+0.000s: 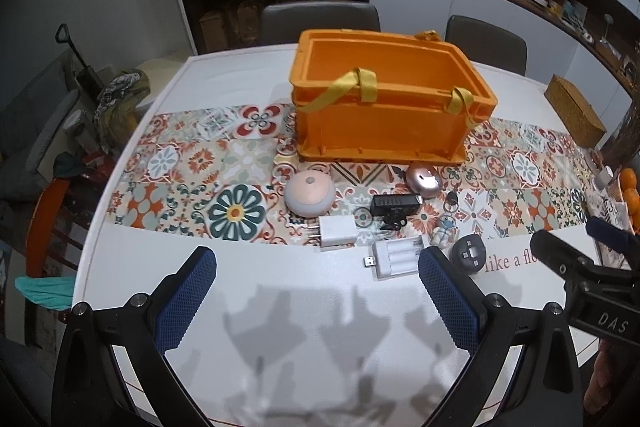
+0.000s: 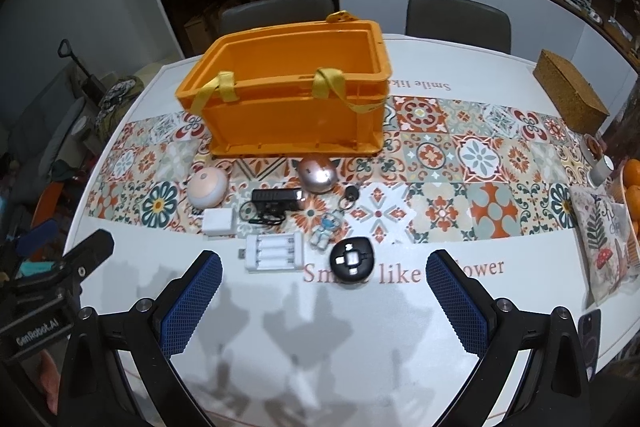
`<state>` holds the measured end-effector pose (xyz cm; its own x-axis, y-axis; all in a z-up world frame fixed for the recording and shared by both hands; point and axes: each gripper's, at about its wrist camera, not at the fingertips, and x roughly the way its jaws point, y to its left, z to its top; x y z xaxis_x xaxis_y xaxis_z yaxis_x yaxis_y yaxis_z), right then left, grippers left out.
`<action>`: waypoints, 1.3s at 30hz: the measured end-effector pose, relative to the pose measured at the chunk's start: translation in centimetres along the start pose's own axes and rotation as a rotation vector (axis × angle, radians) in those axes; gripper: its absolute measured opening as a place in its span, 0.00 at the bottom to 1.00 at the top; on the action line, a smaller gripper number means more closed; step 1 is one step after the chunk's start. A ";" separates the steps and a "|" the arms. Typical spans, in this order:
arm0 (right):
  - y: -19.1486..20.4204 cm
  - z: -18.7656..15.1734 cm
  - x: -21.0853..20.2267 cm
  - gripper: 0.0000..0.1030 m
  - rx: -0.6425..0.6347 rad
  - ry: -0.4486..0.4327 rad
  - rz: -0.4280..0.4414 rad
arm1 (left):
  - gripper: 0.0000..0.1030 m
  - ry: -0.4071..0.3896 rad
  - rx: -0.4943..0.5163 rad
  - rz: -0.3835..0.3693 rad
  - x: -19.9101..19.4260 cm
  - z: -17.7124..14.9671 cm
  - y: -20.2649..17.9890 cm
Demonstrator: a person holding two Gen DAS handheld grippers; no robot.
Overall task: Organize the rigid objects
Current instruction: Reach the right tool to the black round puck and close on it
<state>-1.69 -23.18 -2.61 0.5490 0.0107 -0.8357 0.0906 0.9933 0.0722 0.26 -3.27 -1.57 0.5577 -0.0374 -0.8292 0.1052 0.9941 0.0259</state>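
An orange crate point(image 1: 384, 123) point(image 2: 288, 131) with yellow straps stands open on the patterned runner. In front of it lie a round pink lamp point(image 1: 310, 193) point(image 2: 208, 189), a rose-gold mouse point(image 1: 424, 178) point(image 2: 318, 174), a black adapter point(image 1: 396, 205) point(image 2: 276, 197), a white plug point(image 1: 336, 231) point(image 2: 218, 222), a white battery charger point(image 1: 396, 255) point(image 2: 274, 251), a small figurine keychain point(image 1: 444, 231) point(image 2: 326, 231) and a black round disc point(image 1: 468, 254) point(image 2: 352, 259). My left gripper point(image 1: 318, 275) is open and empty, short of the plug. My right gripper point(image 2: 324, 275) is open and empty, near the disc.
A woven box point(image 1: 574, 115) point(image 2: 570, 93) sits at the far right. Oranges point(image 2: 632, 183) and a printed cushion point(image 2: 600, 235) lie at the right edge. Two chairs point(image 2: 458, 21) stand behind the table. A phone point(image 2: 590, 339) lies at the front right.
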 end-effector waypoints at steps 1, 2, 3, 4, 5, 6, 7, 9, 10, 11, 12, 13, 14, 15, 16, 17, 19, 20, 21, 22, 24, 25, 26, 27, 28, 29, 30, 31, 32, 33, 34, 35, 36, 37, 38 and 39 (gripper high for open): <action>-0.2 0.1 0.2 1.00 0.000 0.003 -0.009 | 1.00 0.012 0.002 0.000 0.5 0.0 -0.3; -0.4 0.0 0.4 1.00 0.000 0.002 -0.013 | 1.00 0.017 0.001 0.003 0.8 0.0 -0.4; -0.8 0.2 0.7 1.00 0.001 0.004 -0.013 | 1.00 0.022 0.001 0.007 1.2 -0.1 -0.6; -1.0 0.2 1.0 1.00 0.000 0.008 -0.018 | 1.00 0.026 0.001 0.013 1.5 0.0 -0.8; -1.2 0.2 1.4 1.00 0.000 0.011 -0.019 | 1.00 0.029 -0.002 0.016 1.8 0.1 -0.8; -1.5 0.3 1.8 1.00 -0.001 0.017 -0.014 | 1.00 0.029 -0.006 0.017 2.2 0.0 -0.9; -1.7 0.3 2.2 1.00 -0.002 0.031 -0.010 | 1.00 0.035 -0.014 0.010 2.6 0.0 -1.1; -1.8 0.1 3.0 1.00 -0.008 0.050 0.004 | 1.00 0.048 -0.029 -0.019 3.3 -0.1 -1.2; -2.0 0.0 3.5 0.99 -0.009 0.060 0.008 | 1.00 0.055 -0.035 -0.023 3.6 0.0 -1.2; -2.1 -0.1 3.9 0.99 -0.008 0.068 0.015 | 1.00 0.065 -0.042 -0.030 4.0 -0.1 -1.3; -2.2 -0.2 4.4 0.99 -0.008 0.078 0.022 | 1.00 0.070 -0.045 -0.034 4.3 -0.3 -1.4; -2.2 -0.3 4.9 0.99 -0.009 0.090 0.022 | 1.00 0.076 -0.049 -0.032 4.6 -0.4 -1.5; -2.2 -0.4 5.3 0.99 -0.013 0.094 0.023 | 1.00 0.085 -0.054 -0.025 5.1 -0.6 -1.7; -2.3 -0.5 5.8 0.99 -0.020 0.101 0.028 | 1.00 0.090 -0.057 -0.024 5.3 -0.6 -1.7; -2.3 -0.6 6.2 0.98 -0.022 0.110 0.033 | 1.00 0.097 -0.060 -0.023 5.5 -0.8 -1.8; -2.4 -0.7 6.6 0.98 -0.023 0.118 0.044 | 1.00 0.105 -0.064 -0.019 5.9 -0.9 -1.9; -2.7 -0.8 7.5 0.95 -0.026 0.135 0.046 | 1.00 0.115 -0.067 -0.011 6.5 -1.2 -2.1; -2.8 -0.9 8.0 0.95 -0.028 0.143 0.043 | 1.00 0.122 -0.067 -0.006 6.8 -1.4 -2.2; -2.9 -1.0 8.5 0.94 -0.028 0.149 0.049 | 1.00 0.126 -0.068 -0.004 7.0 -1.5 -2.3; -3.0 -1.1 9.1 0.93 -0.028 0.160 0.053 | 1.00 0.132 -0.070 -0.003 7.4 -1.8 -2.4; -3.1 -1.3 10.0 0.91 -0.031 0.173 0.059 | 1.00 0.142 -0.072 0.006 7.9 -2.0 -2.5; -3.2 -1.4 10.5 0.90 -0.034 0.183 0.060 | 1.00 0.150 -0.073 0.009 8.2 -2.2 -2.5; -3.2 -1.5 11.0 0.89 -0.036 0.192 0.061 | 1.00 0.158 -0.075 0.010 8.6 -2.4 -2.5; -3.2 -1.6 11.3 0.88 -0.037 0.197 0.064 | 1.00 0.165 -0.080 0.009 9.0 -2.6 -2.5; -3.3 -1.7 11.7 0.87 -0.038 0.203 0.068 | 1.00 0.170 -0.084 0.008 9.3 -2.8 -2.5; -3.3 -1.8 12.1 0.86 -0.043 0.207 0.071 | 1.00 0.178 -0.087 0.008 9.6 -3.0 -2.6; -3.2 -1.8 12.3 0.85 -0.048 0.210 0.072 | 1.00 0.181 -0.091 0.005 9.8 -3.1 -2.6; -3.2 -1.9 12.6 0.85 -0.053 0.212 0.072 | 1.00 0.183 -0.098 -0.002 10.1 -3.3 -2.5; -3.2 -2.1 12.9 0.85 -0.053 0.215 0.073 | 1.00 0.185 -0.104 -0.005 10.2 -3.4 -2.5; -3.1 -2.1 13.2 0.83 -0.053 0.216 0.079 | 1.00 0.183 -0.110 -0.009 10.4 -3.5 -2.4; -3.2 -2.3 13.4 0.82 -0.053 0.216 0.085 | 1.00 0.182 -0.111 -0.007 10.6 -3.6 -2.5; -3.1 -2.3 13.7 0.81 -0.056 0.220 0.090 | 1.00 0.183 -0.112 -0.003 10.8 -3.7 -2.5; -3.0 -2.4 13.9 0.81 -0.059 0.220 0.093 | 1.00 0.182 -0.113 -0.002 10.9 -3.8 -2.5; -3.0 -2.5 14.2 0.80 -0.062 0.217 0.097 | 1.00 0.182 -0.115 -0.001 11.1 -3.9 -2.5; -2.9 -2.5 14.4 0.80 -0.066 0.218 0.094 | 1.00 0.187 -0.114 0.003 11.3 -4.0 -2.5; -2.8 -2.6 14.7 0.80 -0.070 0.220 0.090 | 1.00 0.189 -0.113 0.003 11.5 -4.1 -2.5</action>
<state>3.93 -25.51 -16.48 0.3575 0.1170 -0.9265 -0.0122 0.9926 0.1206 3.07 -5.80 -13.48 0.3928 -0.0249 -0.9193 0.0045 0.9997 -0.0252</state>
